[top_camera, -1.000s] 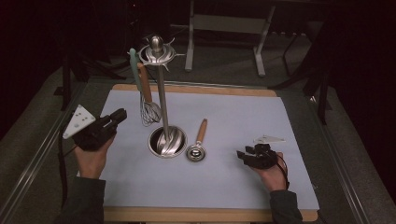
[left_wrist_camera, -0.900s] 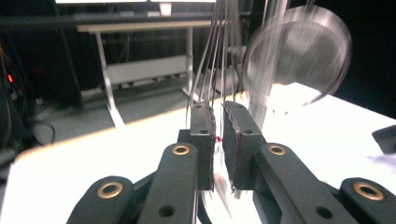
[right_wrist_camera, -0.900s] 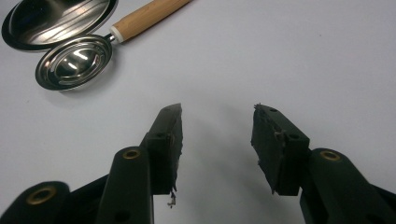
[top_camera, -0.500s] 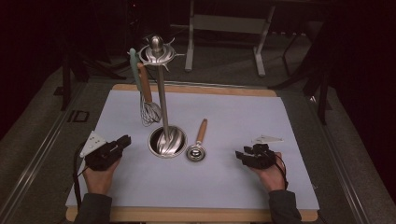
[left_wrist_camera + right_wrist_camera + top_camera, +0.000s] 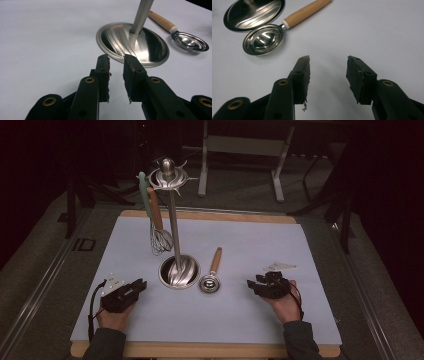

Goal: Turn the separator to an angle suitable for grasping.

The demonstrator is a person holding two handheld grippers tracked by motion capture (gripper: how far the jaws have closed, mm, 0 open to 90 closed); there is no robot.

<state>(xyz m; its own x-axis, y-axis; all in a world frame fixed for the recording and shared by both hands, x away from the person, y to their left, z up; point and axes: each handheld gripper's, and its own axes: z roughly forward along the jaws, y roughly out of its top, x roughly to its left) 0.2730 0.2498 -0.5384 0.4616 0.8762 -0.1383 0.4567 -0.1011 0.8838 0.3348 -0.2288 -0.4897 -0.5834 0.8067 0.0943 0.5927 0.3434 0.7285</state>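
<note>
Your right gripper (image 5: 328, 62) hangs released near the scoop (image 5: 264, 41), and your left gripper (image 5: 116, 62), its jaws just widening, is empty. A skewed grab at the rounded wooden handle (image 5: 305, 12) could roll it away towards the stand base (image 5: 179, 271).

Glossy metal stand base (image 5: 132, 45); wooden-handled shiny metal scoop (image 5: 277, 32); matt mat (image 5: 260, 245).

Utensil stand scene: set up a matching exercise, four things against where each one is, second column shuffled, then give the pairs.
Things:
1. whisk
2. scoop
3. left tongs
4. right tongs

Places:
A. lying flat on the mat, just right of the stand's base
B. low over the mat, left of the base
C. hanging from the stand's top
D. low over the mat, right of the scoop

Pairs: 1-C, 2-A, 3-B, 4-D
</note>
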